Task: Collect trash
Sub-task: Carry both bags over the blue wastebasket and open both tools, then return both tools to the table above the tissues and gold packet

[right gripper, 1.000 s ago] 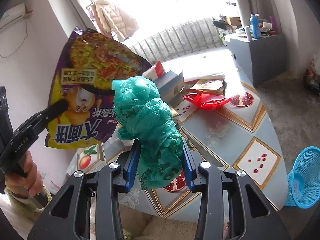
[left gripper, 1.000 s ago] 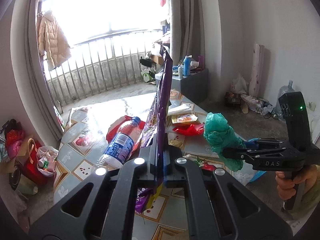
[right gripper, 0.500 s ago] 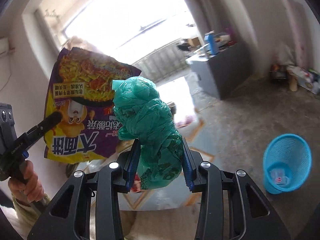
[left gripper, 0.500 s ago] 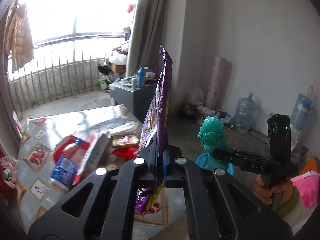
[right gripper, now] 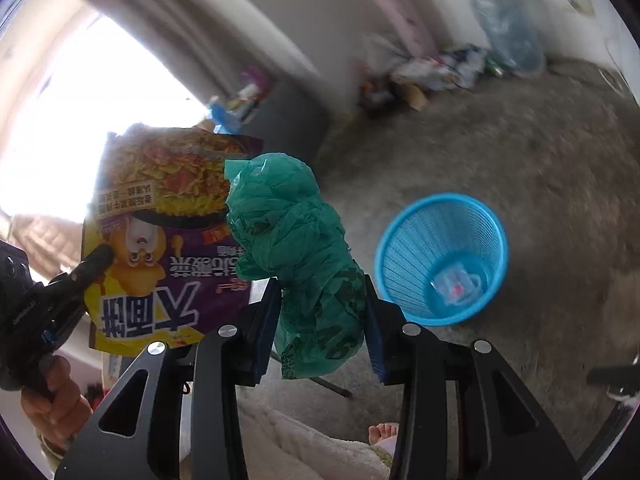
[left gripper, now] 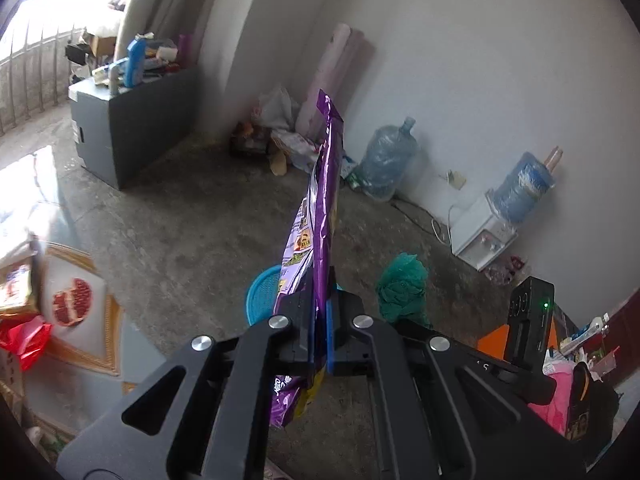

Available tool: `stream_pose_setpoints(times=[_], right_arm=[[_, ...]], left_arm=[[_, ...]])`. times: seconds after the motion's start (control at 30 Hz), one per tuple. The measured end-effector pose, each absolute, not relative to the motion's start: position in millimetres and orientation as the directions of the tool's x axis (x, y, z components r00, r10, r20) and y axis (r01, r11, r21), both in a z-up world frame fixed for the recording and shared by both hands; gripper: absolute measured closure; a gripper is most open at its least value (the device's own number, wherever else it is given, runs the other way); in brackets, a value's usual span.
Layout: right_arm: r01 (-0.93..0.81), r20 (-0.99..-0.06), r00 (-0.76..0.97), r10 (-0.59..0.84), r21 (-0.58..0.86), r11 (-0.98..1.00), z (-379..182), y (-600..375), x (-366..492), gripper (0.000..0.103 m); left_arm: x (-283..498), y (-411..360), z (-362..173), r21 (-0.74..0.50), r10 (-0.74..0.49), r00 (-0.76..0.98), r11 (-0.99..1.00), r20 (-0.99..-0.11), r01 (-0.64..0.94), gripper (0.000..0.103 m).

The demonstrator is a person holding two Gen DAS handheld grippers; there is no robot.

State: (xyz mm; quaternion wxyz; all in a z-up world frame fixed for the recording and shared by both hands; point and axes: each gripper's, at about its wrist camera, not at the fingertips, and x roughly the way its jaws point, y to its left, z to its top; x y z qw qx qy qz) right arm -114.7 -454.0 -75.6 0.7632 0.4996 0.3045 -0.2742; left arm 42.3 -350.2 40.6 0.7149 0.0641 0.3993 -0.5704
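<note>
Both claws carry trash above the floor, near the blue basket.

Left wrist view: the left claw [left gripper: 320, 320] is clenched on a purple snack bag [left gripper: 326, 208], which stands edge-on toward twelve o'clock. The blue basket [left gripper: 262, 294] peeks out just left of the bag, on the concrete floor [left gripper: 192, 232]. At three o'clock the green plastic bag [left gripper: 402, 286] sits in the right claw [left gripper: 404, 318]. The desk [left gripper: 80, 328] lies at nine o'clock.

Right wrist view: the right claw [right gripper: 320, 320] is grasping the crumpled green plastic bag [right gripper: 300, 256] between its blue pads. The blue basket [right gripper: 442, 258] stands at two to three o'clock, a clear wrapper [right gripper: 456, 282] at its bottom. At nine o'clock, the left claw [right gripper: 100, 258] pinches the purple snack bag [right gripper: 160, 240].
</note>
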Motion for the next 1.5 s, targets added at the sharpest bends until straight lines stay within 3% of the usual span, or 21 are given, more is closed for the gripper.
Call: stream_pose_setpoints(times=[0.33,0.4,0.47,0.5,0.57,0.67,0.9,1.13,1.3,1.4,1.5], right_arm=[[0.818,-0.819,0.572,-0.051,0.564,0.115,-186,-514,-118,0.063],[0.828,-0.829,0.558,-0.035,0.554,0.082,-212,-528,-115,0.06],[0.841,-0.843,0.537,-0.007,0.535,0.076,-238,-534,-106,0.046],[0.856,-0.858,0.514,0.008,0.513,0.065,-254,-539,-101,0.037],[0.874,-0.875,0.48,0.065,0.483,0.045,-287,-545,-93,0.036],[0.897,-0.895,0.44,0.076,0.443,0.016,-310,-550,-95,0.036],[0.884,-0.884,0.467,0.028,0.467,0.0,-298,-538,-109,0.036],[0.85,-0.849,0.526,-0.043,0.525,0.04,-256,-533,-118,0.036],[0.843,-0.824,0.538,-0.177,0.526,0.116,-212,-522,-122,0.04],[0.838,-0.839,0.53,-0.127,0.494,0.232,-206,-522,-98,0.044],[0.852,-0.899,0.438,-0.009,0.413,0.323,-237,-529,-61,0.049]], left_arm=[[60,-510,-91,-0.344,-0.58,-0.084,0.354,-0.81,0.87,0.1],[65,-534,-119,-0.314,-0.532,-0.068,0.387,-0.844,0.867,0.09],[75,-539,-138,-0.281,-0.497,-0.037,0.427,-0.867,0.859,0.063],[78,-547,-149,-0.256,-0.47,-0.014,0.457,-0.883,0.852,0.063],[83,-553,-158,-0.233,-0.438,0.006,0.49,-0.899,0.84,0.063],[86,-540,-149,-0.251,-0.472,0.018,0.5,-0.882,0.829,0.063],[85,-507,-99,-0.187,-0.53,0.117,0.484,-0.84,0.855,0.057],[85,-462,-51,-0.172,-0.557,0.164,0.502,-0.814,0.848,0.056],[85,-414,-18,-0.162,-0.585,0.192,0.499,-0.788,0.851,0.056],[87,-375,2,-0.16,-0.608,0.199,0.485,-0.769,0.86,0.056],[92,-334,16,-0.157,-0.619,0.218,0.492,-0.755,0.856,0.056]])
